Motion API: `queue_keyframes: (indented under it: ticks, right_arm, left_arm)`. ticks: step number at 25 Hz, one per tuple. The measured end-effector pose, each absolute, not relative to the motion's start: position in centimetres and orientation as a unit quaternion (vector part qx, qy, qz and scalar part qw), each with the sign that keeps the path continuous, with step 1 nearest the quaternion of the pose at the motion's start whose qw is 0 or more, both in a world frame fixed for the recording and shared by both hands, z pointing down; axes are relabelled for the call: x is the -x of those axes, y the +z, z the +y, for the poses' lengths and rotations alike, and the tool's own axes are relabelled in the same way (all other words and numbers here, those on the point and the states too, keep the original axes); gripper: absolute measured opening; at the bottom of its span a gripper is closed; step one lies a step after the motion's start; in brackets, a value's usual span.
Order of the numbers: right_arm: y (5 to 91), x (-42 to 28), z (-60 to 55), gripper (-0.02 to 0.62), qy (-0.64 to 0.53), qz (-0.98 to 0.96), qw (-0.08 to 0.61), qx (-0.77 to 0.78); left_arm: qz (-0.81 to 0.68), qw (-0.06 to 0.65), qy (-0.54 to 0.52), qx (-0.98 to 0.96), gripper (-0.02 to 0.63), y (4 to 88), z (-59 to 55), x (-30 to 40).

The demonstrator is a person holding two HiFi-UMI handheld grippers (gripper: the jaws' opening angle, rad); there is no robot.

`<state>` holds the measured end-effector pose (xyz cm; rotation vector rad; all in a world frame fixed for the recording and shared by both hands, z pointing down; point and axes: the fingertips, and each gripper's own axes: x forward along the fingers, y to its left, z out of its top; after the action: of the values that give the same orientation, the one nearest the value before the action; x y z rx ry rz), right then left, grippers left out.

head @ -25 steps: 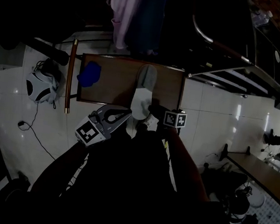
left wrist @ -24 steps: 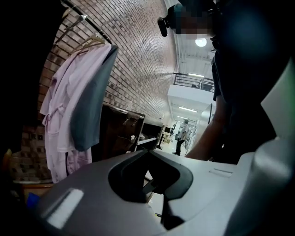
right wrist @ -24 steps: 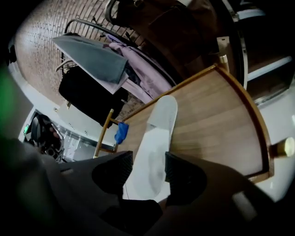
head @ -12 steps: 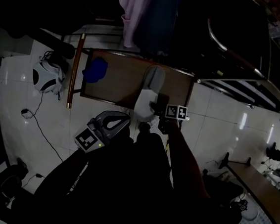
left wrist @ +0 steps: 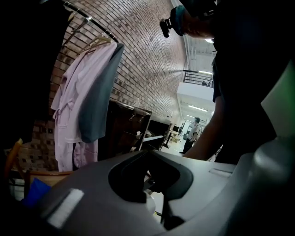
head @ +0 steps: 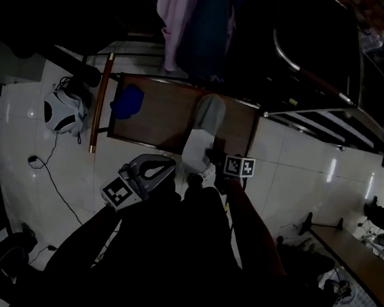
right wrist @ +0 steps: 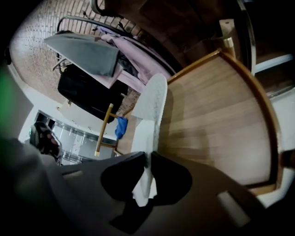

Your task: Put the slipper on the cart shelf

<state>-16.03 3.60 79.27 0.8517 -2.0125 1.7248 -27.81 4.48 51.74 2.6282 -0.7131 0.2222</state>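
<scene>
A pale grey slipper (head: 202,131) lies lengthwise on the low wooden cart shelf (head: 159,124), toe pointing away from me. My right gripper (head: 209,155) is at its near end, and its jaws are closing with the slipper's thin heel edge (right wrist: 148,124) pinched between them. In the right gripper view the slipper stands on edge above the wooden shelf (right wrist: 216,120). My left gripper (head: 165,165) hovers off the shelf's near edge, left of the slipper, shut and holding nothing. The left gripper (left wrist: 148,156) looks past its own jaws at the room.
A blue cloth (head: 127,102) lies on the shelf's left part. A wooden pole (head: 100,103) runs along the shelf's left side. Robes (head: 192,20) hang behind it. A white device with a cable (head: 63,111) sits on the tiled floor to the left. Dark cabinets (head: 324,68) stand right.
My right gripper has pushed forward over the slipper's near end and its jaws have come together on the heel. My left gripper has drawn back a little toward me.
</scene>
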Motion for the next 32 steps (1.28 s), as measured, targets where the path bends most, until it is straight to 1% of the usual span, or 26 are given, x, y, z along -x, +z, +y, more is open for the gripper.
queue_keyframes:
  ticks: [5,10,14,19,23,26,29,32]
  right_arm:
    - [73.9,14.4,4.4,0.044,0.585,-0.737,0.137,-0.308]
    - [65.9,12.7,3.5,0.043,0.506,-0.791,0.1,-0.33]
    - [59.8,11.5,2.1,0.044,0.417,-0.833,0.089,-0.351]
    - [51.3,11.0,0.2,0.043,0.278,-0.881,0.051,-0.38]
    - [45.8,11.1,-0.3,0.044,0.178,-0.901,0.053,-0.392]
    - [42.7,11.4,-0.7,0.043,0.146,-0.903,0.046,-0.401]
    - [41.8,11.2,-1.2,0.044,0.119,-0.907,0.037,-0.401]
    - [40.5,11.6,-1.5,0.044,0.117,-0.909,0.025,-0.4]
  left_arm:
    - [-0.241,0.184,0.073,-0.95,0.005,50.2,4.0,26.6]
    - [-0.224,0.165,0.059,-0.959,0.005,48.3,3.2,25.2]
    - [-0.223,0.146,0.055,-0.962,0.005,46.9,2.5,24.3]
    - [-0.22,0.109,0.045,-0.968,0.005,42.9,1.7,22.7]
    - [-0.224,0.094,0.028,-0.97,0.005,40.2,1.2,22.4]
    - [-0.225,0.091,0.023,-0.97,0.005,38.7,0.7,22.5]
    - [-0.233,0.089,0.019,-0.968,0.005,38.3,0.1,23.0]
    - [-0.238,0.096,0.014,-0.966,0.005,38.1,-0.1,23.2]
